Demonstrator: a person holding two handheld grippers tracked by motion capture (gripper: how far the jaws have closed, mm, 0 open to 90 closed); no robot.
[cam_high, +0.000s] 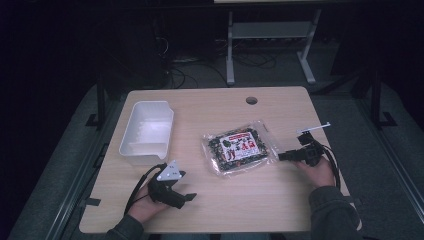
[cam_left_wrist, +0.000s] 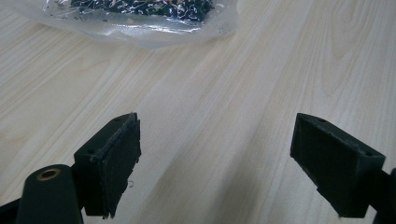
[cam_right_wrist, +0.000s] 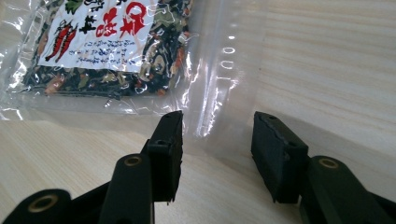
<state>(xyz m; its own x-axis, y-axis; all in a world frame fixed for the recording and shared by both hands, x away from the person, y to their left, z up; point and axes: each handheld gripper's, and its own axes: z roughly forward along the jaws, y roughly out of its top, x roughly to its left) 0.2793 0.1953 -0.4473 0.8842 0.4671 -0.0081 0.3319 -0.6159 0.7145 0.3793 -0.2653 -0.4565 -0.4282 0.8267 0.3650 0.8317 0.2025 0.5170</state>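
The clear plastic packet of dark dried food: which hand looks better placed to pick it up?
Probably the right. The right gripper already straddles the clear sealed edge of the clear plastic packet of dark dried food, jaws apart. The left gripper rests open on the wooden table, well short of it.

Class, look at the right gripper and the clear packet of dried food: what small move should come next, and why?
Probably close the right gripper on the packet. Its jaws stand apart astride the packet's clear sealed edge, not yet pressing it. The left gripper waits open over bare table.
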